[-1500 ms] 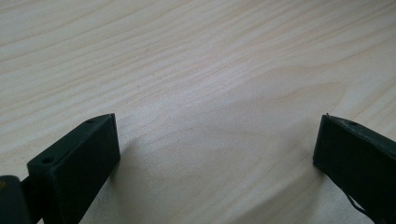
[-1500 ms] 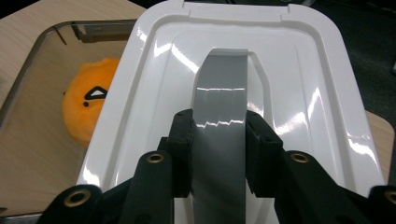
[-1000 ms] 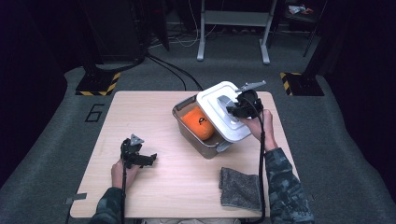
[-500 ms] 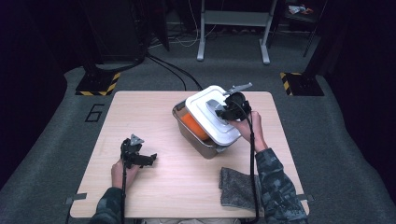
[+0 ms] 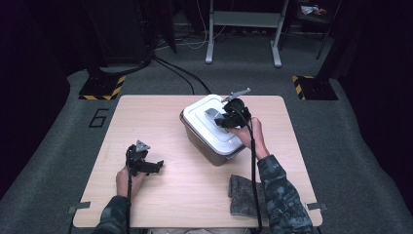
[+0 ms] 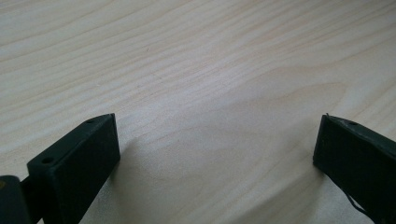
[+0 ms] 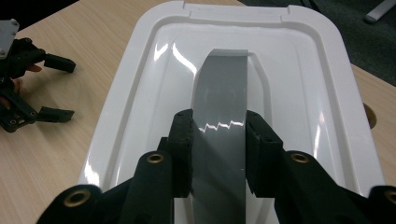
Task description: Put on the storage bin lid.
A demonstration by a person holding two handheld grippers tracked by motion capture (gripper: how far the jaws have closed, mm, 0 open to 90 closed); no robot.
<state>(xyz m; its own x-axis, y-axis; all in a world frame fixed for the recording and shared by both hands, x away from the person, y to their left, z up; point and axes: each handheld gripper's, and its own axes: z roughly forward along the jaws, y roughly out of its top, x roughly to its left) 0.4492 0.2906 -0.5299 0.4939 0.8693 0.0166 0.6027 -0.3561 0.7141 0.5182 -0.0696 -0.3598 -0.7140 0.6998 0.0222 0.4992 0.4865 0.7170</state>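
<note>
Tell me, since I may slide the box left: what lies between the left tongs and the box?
Bare wood. In the high view, nothing sits on the table between the left tongs and the box.

The white lid [image 5: 213, 124] covers the grey bin [image 5: 207, 146], so whatever lies inside is hidden; the right gripper [image 7: 218, 140] hides the near end of the lid's grey handle [image 7: 222, 88]; near the bin, the grey cloth [image 5: 243, 195] is partly covered by a sleeve [image 5: 285, 195].
</note>
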